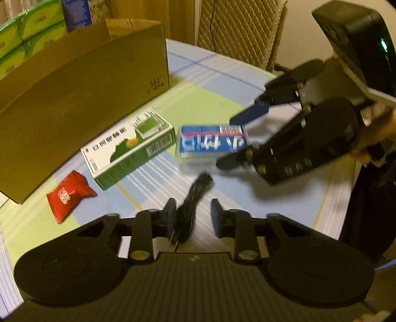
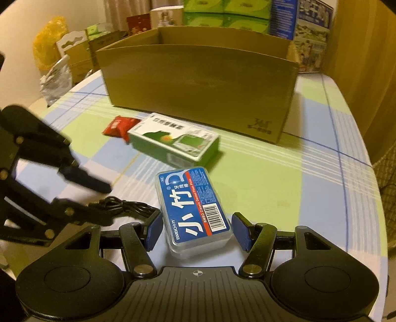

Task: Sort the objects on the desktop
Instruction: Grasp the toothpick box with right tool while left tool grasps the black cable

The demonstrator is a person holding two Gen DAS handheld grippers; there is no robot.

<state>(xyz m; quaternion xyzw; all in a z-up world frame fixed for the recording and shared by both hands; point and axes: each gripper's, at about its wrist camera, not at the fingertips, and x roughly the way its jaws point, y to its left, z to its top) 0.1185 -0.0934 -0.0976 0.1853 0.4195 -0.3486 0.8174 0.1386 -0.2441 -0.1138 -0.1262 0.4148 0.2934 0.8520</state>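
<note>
A blue-labelled clear dental floss box [image 2: 195,205] lies flat on the checked tablecloth, between the blue pads of my right gripper [image 2: 198,230]. That gripper is open, with a gap on each side of the box. In the left wrist view the right gripper [image 1: 226,142] reaches in from the right, its fingers straddling the floss box [image 1: 210,143]. A coiled black cable [image 1: 191,205] lies between the fingers of my left gripper [image 1: 193,218], which is open, and sits close to the left finger. From the right wrist view the left gripper [image 2: 104,200] is beside the cable [image 2: 123,206].
A green and white carton [image 1: 128,148] [image 2: 173,141] and a red sachet [image 1: 66,195] [image 2: 117,126] lie in front of an open cardboard box [image 1: 74,99] [image 2: 198,81]. Stacked green packs [image 2: 222,12] stand behind it. A chair [image 1: 242,32] is past the table's far edge.
</note>
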